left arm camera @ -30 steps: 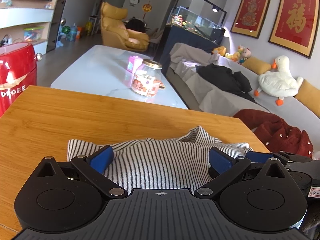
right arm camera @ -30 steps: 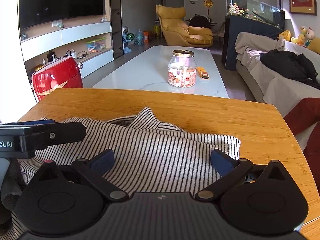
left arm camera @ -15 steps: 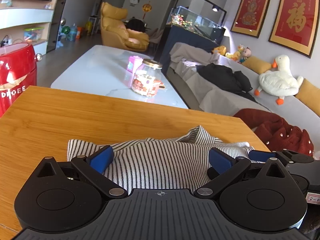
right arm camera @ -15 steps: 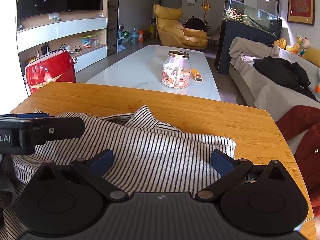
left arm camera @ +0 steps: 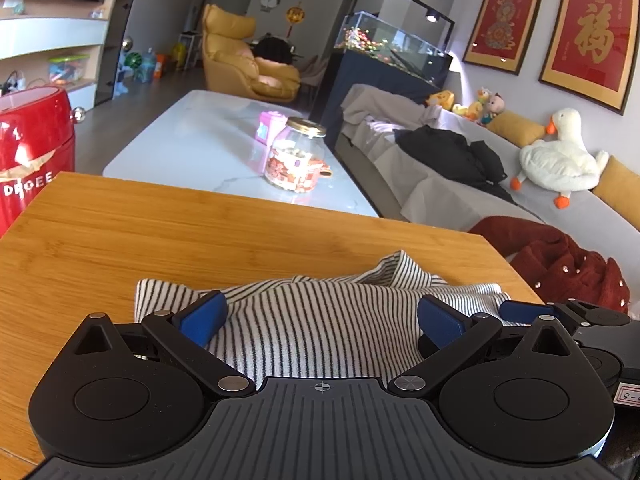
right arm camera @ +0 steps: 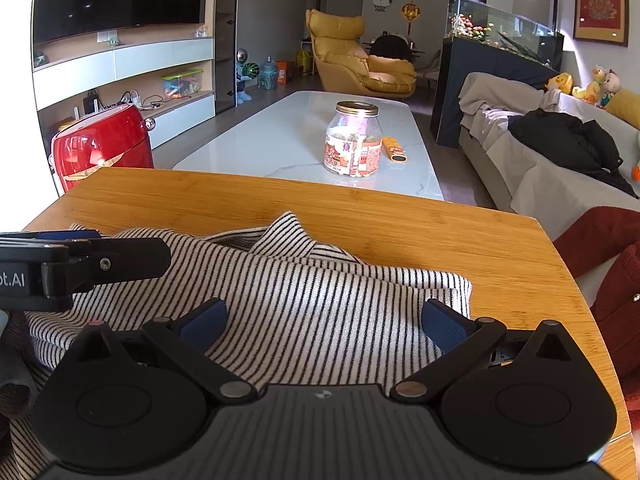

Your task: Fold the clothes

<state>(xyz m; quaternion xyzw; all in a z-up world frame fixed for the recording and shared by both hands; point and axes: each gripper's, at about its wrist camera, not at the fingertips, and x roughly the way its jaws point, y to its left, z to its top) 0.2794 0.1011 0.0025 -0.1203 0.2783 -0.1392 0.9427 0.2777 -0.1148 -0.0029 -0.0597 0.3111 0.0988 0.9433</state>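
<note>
A black-and-white striped garment (left arm camera: 316,316) (right arm camera: 280,292) lies bunched and partly folded on the wooden table (left arm camera: 160,236) (right arm camera: 400,224). My left gripper (left arm camera: 320,318) hovers open over its near edge, blue pads spread wide, nothing between them. My right gripper (right arm camera: 324,320) is open too, above the garment's right half. The right gripper's blue tip (left arm camera: 520,312) shows at the right edge of the left wrist view. The left gripper's black finger (right arm camera: 100,264) reaches in from the left of the right wrist view, over the cloth.
A red appliance (right arm camera: 100,144) stands beyond the table's left corner. A white coffee table (right arm camera: 300,140) with a glass jar (right arm camera: 354,140) lies ahead. A grey sofa (left arm camera: 460,184) with dark clothes and a red garment (left arm camera: 560,260) sits to the right.
The right wrist view has tilted and drawn back slightly, and the striped garment's right edge sits a little flatter. The left gripper has hardly moved. Both stay open.
</note>
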